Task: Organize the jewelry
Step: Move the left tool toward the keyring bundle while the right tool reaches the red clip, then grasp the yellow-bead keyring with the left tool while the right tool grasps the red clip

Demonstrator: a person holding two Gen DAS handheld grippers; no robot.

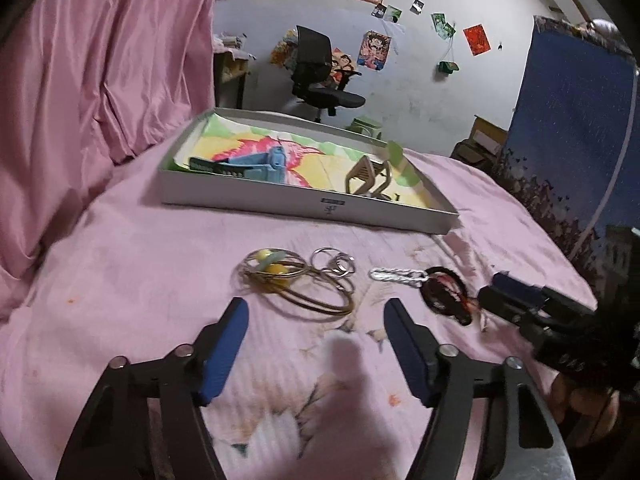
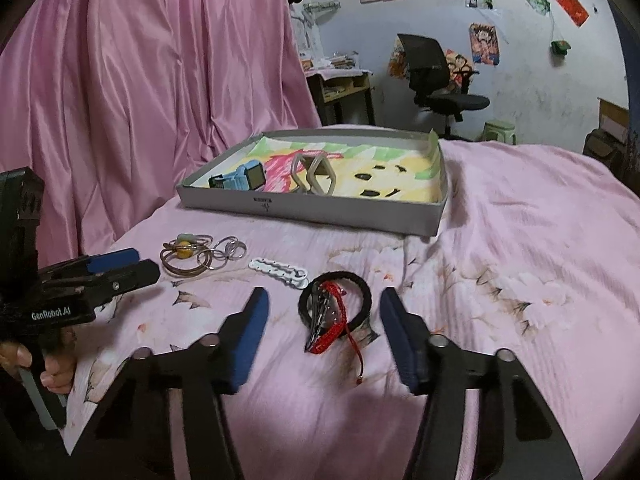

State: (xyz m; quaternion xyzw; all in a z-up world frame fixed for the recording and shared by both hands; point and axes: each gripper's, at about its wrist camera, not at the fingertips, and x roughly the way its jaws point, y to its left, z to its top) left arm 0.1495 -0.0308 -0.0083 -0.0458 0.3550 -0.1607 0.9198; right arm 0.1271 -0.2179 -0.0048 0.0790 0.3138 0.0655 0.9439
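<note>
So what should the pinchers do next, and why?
Probably lower the right gripper a little more onto the black hair tie and red bracelet, then pinch. They lie on the pink sheet just ahead of its open fingers, not yet touched, while the tray already holds a blue watch.

Lighting is dim and even indoor light with a slight magenta cast. Both fisheye views bow strongly at the edges, with black vignette in the corners. Soft shadows fall on the pale pink floral bedsheet (image 1: 132, 280) beneath the gripper fingers. Sheen shows on the pink satin curtain (image 2: 140, 80). Foreground is slightly soft and noisy.
</note>
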